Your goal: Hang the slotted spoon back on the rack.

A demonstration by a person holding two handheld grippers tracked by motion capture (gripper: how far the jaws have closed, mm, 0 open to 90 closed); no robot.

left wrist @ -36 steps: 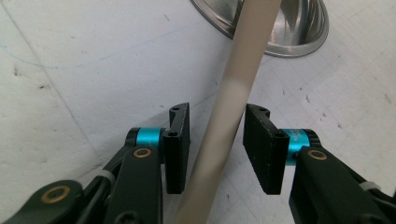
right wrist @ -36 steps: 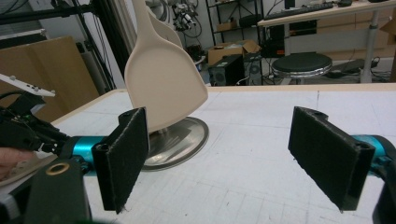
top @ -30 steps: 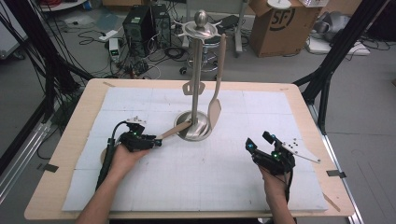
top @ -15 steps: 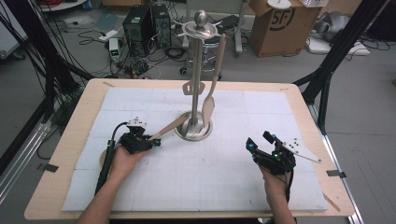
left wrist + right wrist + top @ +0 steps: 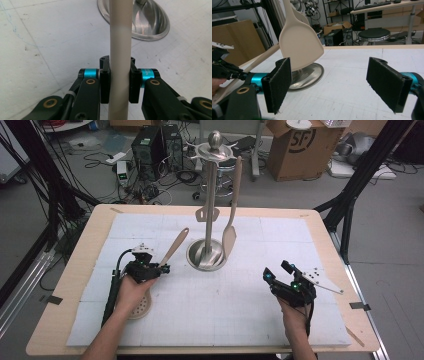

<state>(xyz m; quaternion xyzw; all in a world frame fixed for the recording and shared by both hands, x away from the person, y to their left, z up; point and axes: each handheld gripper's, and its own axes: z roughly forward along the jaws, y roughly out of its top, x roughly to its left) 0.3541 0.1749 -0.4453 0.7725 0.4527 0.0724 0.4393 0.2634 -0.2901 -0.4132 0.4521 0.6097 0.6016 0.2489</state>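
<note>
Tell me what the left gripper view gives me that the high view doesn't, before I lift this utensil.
Left gripper view alone: the left gripper has just been closing, and its pads press both sides of the beige handle.
High view alone: the utensil's slotted head lying on the mat by the forearm, the right gripper standing open and apart, and a spatula hanging on the stand.
Both: the handle pointing toward the stand's steel base.

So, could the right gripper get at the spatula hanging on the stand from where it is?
Probably yes. The right gripper stands open, holding nothing, and bare table mat lies between it and the hanging spatula. The left gripper is shut on the spoon handle, off to the stand's other side.
</note>
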